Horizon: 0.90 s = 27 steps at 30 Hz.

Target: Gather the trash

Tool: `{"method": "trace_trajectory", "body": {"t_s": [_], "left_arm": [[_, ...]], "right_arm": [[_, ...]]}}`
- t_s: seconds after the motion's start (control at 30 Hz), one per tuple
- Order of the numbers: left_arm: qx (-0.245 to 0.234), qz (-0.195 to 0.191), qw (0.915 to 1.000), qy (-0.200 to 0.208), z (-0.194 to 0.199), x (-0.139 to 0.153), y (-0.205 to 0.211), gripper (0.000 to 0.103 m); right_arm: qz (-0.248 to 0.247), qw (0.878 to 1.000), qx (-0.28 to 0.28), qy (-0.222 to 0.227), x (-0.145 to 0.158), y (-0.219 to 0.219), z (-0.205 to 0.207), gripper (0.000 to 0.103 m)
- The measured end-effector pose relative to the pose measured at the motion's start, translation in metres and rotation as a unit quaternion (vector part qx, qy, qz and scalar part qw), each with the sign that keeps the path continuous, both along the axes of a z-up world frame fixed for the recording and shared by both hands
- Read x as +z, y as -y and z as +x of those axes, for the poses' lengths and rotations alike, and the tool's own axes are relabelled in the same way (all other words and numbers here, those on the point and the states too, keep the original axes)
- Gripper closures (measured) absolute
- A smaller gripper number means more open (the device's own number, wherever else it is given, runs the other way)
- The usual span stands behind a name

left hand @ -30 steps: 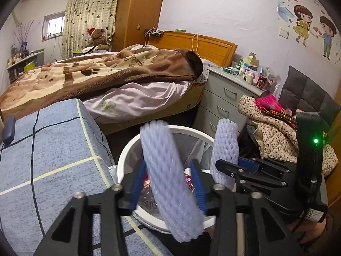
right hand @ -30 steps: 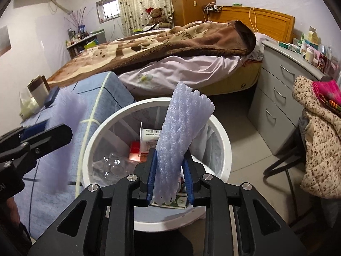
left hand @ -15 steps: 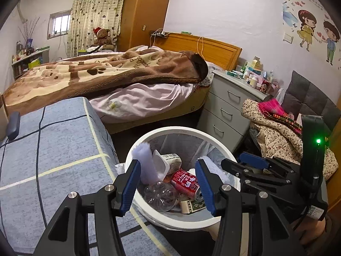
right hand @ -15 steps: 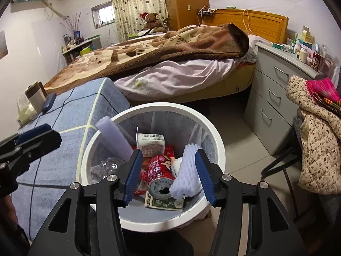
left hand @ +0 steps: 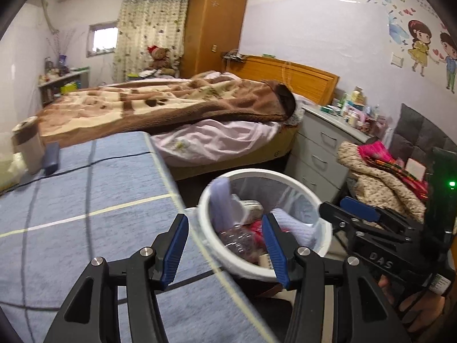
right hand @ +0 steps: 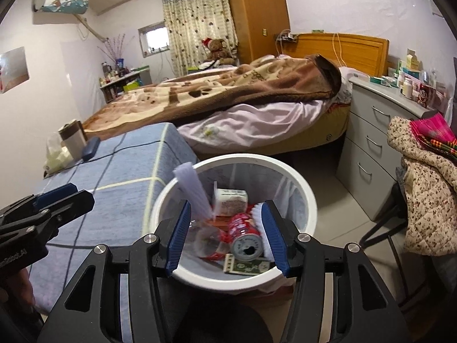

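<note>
A white trash bin (right hand: 242, 158) (left hand: 257, 173) stands on the floor beside the blue-clothed table. It holds two pale foam net sleeves: one (right hand: 190, 188) (left hand: 221, 197) leans on the left wall, the other (right hand: 258, 214) (left hand: 297, 228) lies to the right. A red can (right hand: 242, 225), a small carton (right hand: 231, 200) and a clear plastic bottle (right hand: 205, 237) lie among them. My right gripper (right hand: 227, 208) hovers open over the bin's near rim, with nothing held. My left gripper (left hand: 225, 223) is open and empty over the table edge, left of the bin.
The blue checked tablecloth (right hand: 122, 188) carries a cup (right hand: 72, 140), a dark case (right hand: 90, 145) and a plastic bag at its far end. Behind the bin is a bed (right hand: 242, 97); a grey drawer chest (right hand: 371, 143) and a chair piled with clothes (right hand: 422, 185) stand to the right.
Both grippers let go of their foam sleeves, which dropped into the bin. Both have since drawn back and up; the left one swung left over the table.
</note>
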<state>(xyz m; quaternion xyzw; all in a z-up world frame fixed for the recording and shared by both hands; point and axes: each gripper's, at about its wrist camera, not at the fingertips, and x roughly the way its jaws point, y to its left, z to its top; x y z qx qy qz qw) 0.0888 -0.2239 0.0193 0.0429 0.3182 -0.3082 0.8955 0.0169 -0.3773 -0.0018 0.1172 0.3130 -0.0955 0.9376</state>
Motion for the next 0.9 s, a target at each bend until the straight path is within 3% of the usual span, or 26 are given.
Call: {"method": "trace_trajectory", "body": {"t_s": [0.5,0.63,0.9], "left_arm": [[0.1,0.022,0.9941,0.035,-0.047,-0.005,-0.059,0.045],[0.127,0.048,0.9892,0.056,-0.057,-0.006,-0.062,0.045],[0.149,0.052,0.9849,0.071,-0.071,-0.01,-0.067,0.044]], "right_arm": [[0.002,0.998,0.024,0.055,0.002,-0.034,-0.024,0.05],[-0.01,0.997,0.025,0.066,0.002,-0.042,-0.03,0.049],[-0.029,0.996,0.029,0.084,0.004,-0.052,-0.038,0.045]]}}
